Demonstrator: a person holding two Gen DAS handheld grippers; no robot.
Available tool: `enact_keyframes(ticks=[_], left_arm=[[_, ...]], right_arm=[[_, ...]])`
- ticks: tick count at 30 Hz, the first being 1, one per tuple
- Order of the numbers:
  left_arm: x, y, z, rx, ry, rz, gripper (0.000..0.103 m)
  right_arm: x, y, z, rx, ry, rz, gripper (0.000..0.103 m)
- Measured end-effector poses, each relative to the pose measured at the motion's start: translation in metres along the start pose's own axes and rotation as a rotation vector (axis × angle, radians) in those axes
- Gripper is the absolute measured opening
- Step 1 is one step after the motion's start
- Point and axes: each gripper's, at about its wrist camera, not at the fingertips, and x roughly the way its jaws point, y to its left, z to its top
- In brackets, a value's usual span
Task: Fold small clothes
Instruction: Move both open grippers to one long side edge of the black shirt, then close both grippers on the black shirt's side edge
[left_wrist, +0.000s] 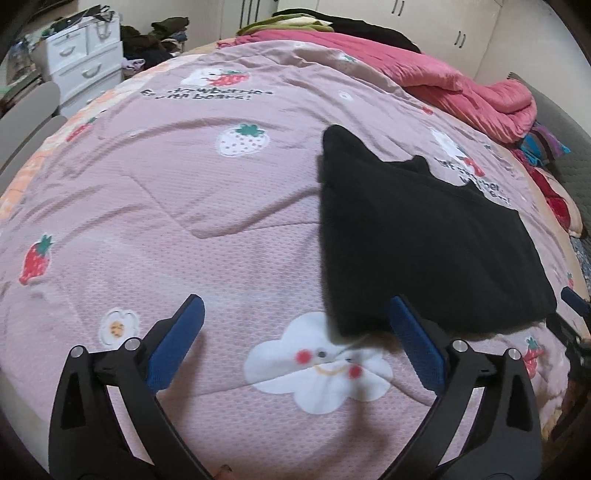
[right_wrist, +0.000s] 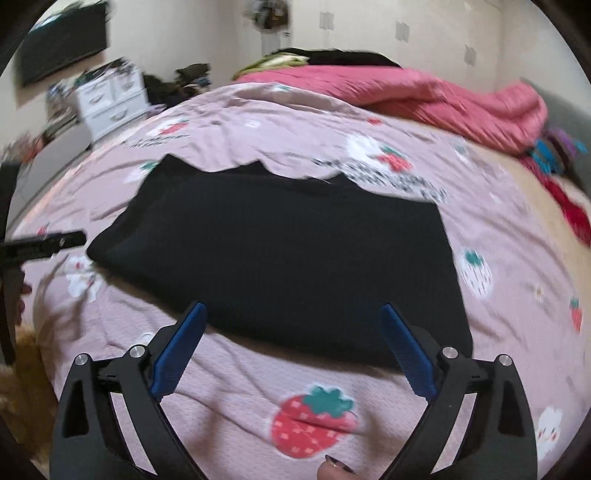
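Quilt (left_wrist: 184, 206) print reads "strawberries with bears!" at 11 o'clock. Black garment (right_wrist: 280, 251) lies folded flat on it. Left claw (left_wrist: 295, 314) and right claw (right_wrist: 293, 314) gape wide, empty.

**What we cannot make out**

The right wrist view is smeared, so the lettering (right_wrist: 388, 177) on the bedspread (right_wrist: 229, 369) is unreadable to us. The black garment (left_wrist: 424, 236) has its near edge partly hidden behind a blue pad (left_wrist: 413, 339). The other gripper (left_wrist: 576, 317) is cut off at the frame's right edge.
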Motion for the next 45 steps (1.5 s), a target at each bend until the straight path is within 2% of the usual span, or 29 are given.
enact_keyframes(ticks=[14,26,36,42,45], left_arm=[[0.005,0.037,0.014,-0.087,0.002,0.06,0.094],[0.019,0.032,0.036,-0.088,-0.001,0.042,0.094],[0.039,0.021,0.058,-0.076,0.005,0.026,0.094],[0.057,0.012,0.074,-0.073,0.024,0.011,0.094],[0.07,0.003,0.082,-0.059,0.051,-0.007,0.094]], right_arm=[[0.038,0.08,0.023,-0.171,0.01,0.073,0.096],[0.073,0.135,0.029,-0.348,0.024,0.046,0.096],[0.102,0.162,0.031,-0.446,-0.003,-0.022,0.097],[0.117,0.173,0.03,-0.54,-0.065,-0.144,0.097],[0.117,0.169,0.034,-0.52,-0.101,-0.168,0.09]])
